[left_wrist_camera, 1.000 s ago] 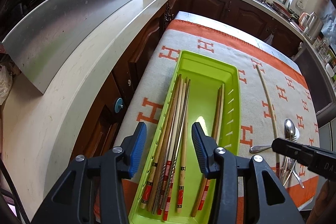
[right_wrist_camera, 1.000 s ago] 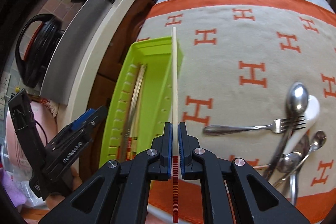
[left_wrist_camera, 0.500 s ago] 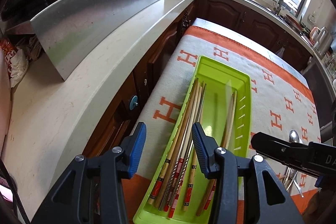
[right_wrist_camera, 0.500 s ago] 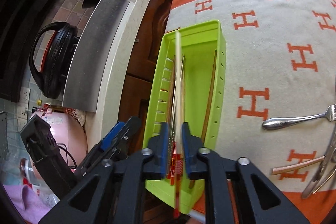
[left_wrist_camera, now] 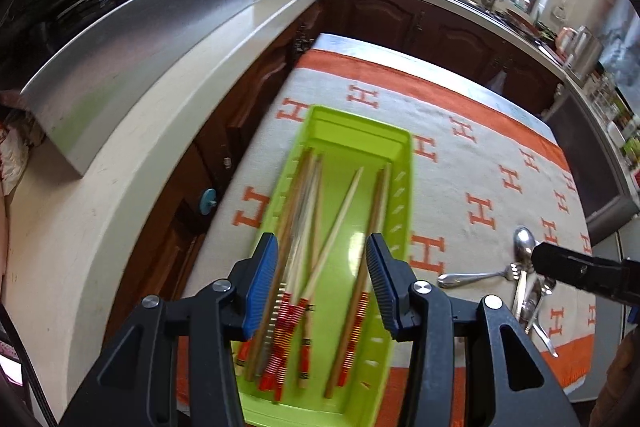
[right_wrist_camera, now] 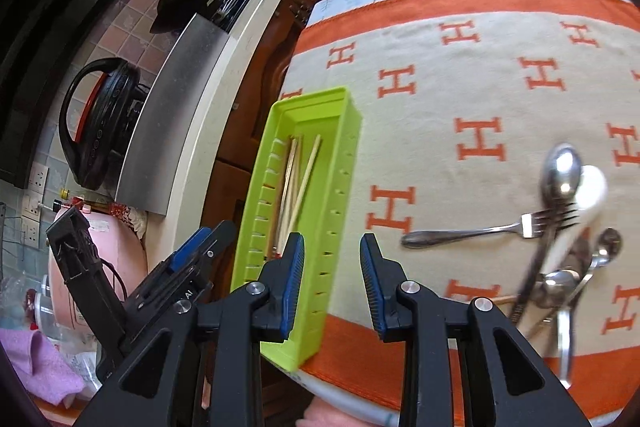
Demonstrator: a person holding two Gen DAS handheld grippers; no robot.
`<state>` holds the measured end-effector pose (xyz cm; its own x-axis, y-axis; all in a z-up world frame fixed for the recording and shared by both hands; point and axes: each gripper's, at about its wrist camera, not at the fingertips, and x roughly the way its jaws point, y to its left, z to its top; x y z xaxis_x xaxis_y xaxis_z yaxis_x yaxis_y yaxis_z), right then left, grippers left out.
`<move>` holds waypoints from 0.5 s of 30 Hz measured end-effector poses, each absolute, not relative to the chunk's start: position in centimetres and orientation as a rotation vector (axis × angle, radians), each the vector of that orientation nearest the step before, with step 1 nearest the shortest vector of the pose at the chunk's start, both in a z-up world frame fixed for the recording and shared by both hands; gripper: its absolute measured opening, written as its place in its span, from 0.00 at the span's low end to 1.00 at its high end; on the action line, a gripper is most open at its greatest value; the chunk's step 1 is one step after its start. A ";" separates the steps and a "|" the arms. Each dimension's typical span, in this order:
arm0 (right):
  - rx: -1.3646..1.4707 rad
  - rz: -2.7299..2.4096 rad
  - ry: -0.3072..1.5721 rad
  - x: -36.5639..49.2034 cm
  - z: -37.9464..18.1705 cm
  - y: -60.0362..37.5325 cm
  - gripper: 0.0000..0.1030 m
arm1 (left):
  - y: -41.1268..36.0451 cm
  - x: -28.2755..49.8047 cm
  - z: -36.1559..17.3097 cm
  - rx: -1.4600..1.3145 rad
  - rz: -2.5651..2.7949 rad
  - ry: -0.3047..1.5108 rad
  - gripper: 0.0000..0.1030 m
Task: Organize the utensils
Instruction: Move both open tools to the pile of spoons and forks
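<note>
The green tray [left_wrist_camera: 360, 125] lies on the orange-and-beige H-pattern cloth and holds several chopsticks [left_wrist_camera: 298, 227] with red-striped ends. One pale chopstick [left_wrist_camera: 340, 211] lies slanted across the others. My left gripper [left_wrist_camera: 322, 255] hovers open over the tray's near end with nothing between its pads. My right gripper [right_wrist_camera: 331, 255] hangs over the tray's [right_wrist_camera: 348, 155] right wall; its jaws are opening and nothing is between them. To the right on the cloth lies a fork [right_wrist_camera: 472, 233] beside a pile of spoons [right_wrist_camera: 560, 171], among them a white spoon [right_wrist_camera: 592, 187].
A pale countertop [left_wrist_camera: 120, 147] with a steel panel [left_wrist_camera: 132, 39] runs along the left of the table, with dark cabinets between. A black cooker [right_wrist_camera: 100, 123] stands behind the panel. Bare cloth [right_wrist_camera: 440, 87] lies beyond the tray and the cutlery.
The right gripper has let go of the pale chopstick, which now lies slanted in the tray. Its jaws have spread and it has pulled back towards the cutlery side.
</note>
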<state>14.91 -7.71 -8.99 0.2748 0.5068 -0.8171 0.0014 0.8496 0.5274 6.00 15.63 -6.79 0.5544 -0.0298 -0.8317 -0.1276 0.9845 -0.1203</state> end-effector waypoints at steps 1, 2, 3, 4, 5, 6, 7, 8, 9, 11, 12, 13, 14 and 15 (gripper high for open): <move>0.472 0.349 1.246 14.5 -8.5 -8.7 0.28 | 15.1 6.0 -6.5 -0.165 0.045 0.981 0.43; 0.465 0.341 1.234 14.2 -7.9 -9.7 0.28 | 14.4 6.1 -6.2 -0.154 0.030 0.979 0.43; 0.459 0.332 1.224 13.9 -7.3 -10.7 0.28 | 13.7 6.1 -5.9 -0.146 0.013 0.977 0.43; 0.460 0.326 1.212 13.6 -6.8 -11.6 0.28 | 13.0 6.2 -5.6 -0.140 -0.007 0.975 0.43; 0.460 0.320 1.201 13.2 -6.2 -12.5 0.28 | 12.3 6.3 -5.3 -0.135 -0.025 0.973 0.43; 0.457 0.313 1.191 12.9 -5.7 -13.3 0.28 | 11.6 6.4 -5.0 -0.131 -0.045 0.973 0.44; 0.455 0.304 1.179 12.6 -5.2 -14.2 0.29 | 11.0 6.5 -4.9 -0.129 -0.061 0.973 0.44; 0.453 0.299 1.169 12.3 -4.7 -15.0 0.29 | 10.2 6.6 -4.7 -0.124 -0.082 0.974 0.47; 0.451 0.295 1.160 12.0 -4.3 -15.7 0.29 | 9.4 6.7 -4.6 -0.115 -0.102 0.975 0.49; 0.438 0.282 1.144 11.3 -3.5 -17.2 0.29 | 7.5 6.9 -4.7 -0.086 -0.135 0.984 0.49; 0.432 0.275 1.137 11.0 -3.3 -17.8 0.30 | 6.7 7.0 -4.7 -0.073 -0.149 0.989 0.49; 0.427 0.267 1.130 10.6 -3.3 -18.6 0.30 | 5.7 7.1 -4.9 -0.059 -0.169 0.997 0.49; 0.420 0.259 1.127 10.4 -3.2 -19.2 0.30 | 4.7 7.3 -5.1 -0.051 -0.192 1.010 0.49; 0.413 0.248 1.125 10.1 -3.3 -19.9 0.30 | 3.8 7.4 -5.5 -0.048 -0.218 1.025 0.49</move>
<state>10.08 -19.86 -3.34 0.4152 0.3956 -0.8192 0.0142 0.8976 0.4407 7.42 3.80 -5.45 0.4992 -0.2022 -0.8425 0.1573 0.9774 -0.1414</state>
